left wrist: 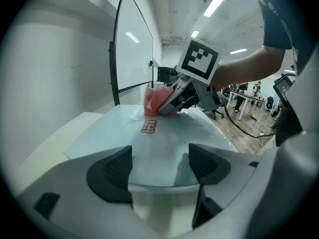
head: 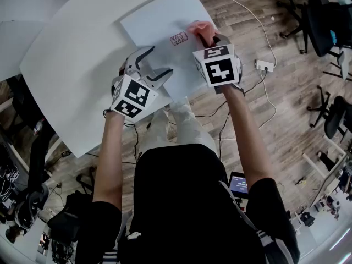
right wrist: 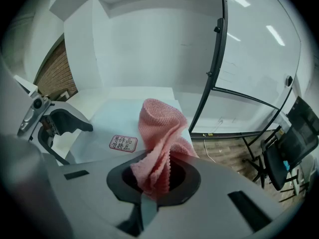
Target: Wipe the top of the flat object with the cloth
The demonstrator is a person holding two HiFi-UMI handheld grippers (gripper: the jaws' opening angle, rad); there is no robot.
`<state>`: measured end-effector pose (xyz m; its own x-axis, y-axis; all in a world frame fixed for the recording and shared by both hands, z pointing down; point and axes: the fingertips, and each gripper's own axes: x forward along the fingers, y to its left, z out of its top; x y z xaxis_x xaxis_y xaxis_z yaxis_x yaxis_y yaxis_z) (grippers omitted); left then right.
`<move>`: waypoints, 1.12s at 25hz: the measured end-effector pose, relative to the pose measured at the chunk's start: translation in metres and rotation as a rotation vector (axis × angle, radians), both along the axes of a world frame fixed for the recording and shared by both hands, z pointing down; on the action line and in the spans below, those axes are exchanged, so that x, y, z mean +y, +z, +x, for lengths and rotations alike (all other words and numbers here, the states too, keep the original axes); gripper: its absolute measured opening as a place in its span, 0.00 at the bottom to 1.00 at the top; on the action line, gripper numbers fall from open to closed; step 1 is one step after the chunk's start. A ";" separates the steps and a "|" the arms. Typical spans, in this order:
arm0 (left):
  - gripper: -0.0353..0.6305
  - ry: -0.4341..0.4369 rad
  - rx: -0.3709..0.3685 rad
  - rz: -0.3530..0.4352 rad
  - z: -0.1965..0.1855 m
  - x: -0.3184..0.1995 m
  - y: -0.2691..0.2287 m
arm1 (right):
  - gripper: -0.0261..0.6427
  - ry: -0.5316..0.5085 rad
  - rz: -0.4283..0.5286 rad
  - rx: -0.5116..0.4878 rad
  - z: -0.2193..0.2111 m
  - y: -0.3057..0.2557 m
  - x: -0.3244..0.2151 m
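Pinching pink cloth (right wrist: 158, 138), right claw (right wrist: 155, 182); left claw (left wrist: 159, 164) spread; pale sheet (head: 159, 23), white table (head: 77, 59), wood floor (head: 269, 109)

**Q:** Where is the flat object located?
**A:** The flat object (head: 159, 21) is laid on the table (head: 71, 70), toward the table's far right corner.

**Q:** What is found on it?
**A:** A label (head: 179, 38) is placed on its far portion. The cloth (head: 199, 29) is set just right of the label and is clamped in the jaws of the right gripper (head: 209, 37).

**Q:** And the left gripper?
**A:** The left gripper (head: 155, 65) is positioned at the object's near edge, left of the right gripper. Its jaws are parted, and that edge is seen between them.
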<state>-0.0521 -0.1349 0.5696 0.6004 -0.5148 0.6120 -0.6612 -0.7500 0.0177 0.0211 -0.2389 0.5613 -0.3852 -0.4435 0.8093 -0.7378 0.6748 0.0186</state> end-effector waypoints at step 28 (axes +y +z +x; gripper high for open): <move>0.57 -0.005 0.000 0.008 0.003 -0.001 0.000 | 0.11 -0.254 0.001 -0.043 -0.094 -0.001 0.033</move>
<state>-0.0493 -0.1357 0.5700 0.5982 -0.5225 0.6076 -0.6647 -0.7470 0.0119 -0.0728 -0.2057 0.5601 -0.5185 -0.3288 0.7894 -0.5448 0.8385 -0.0085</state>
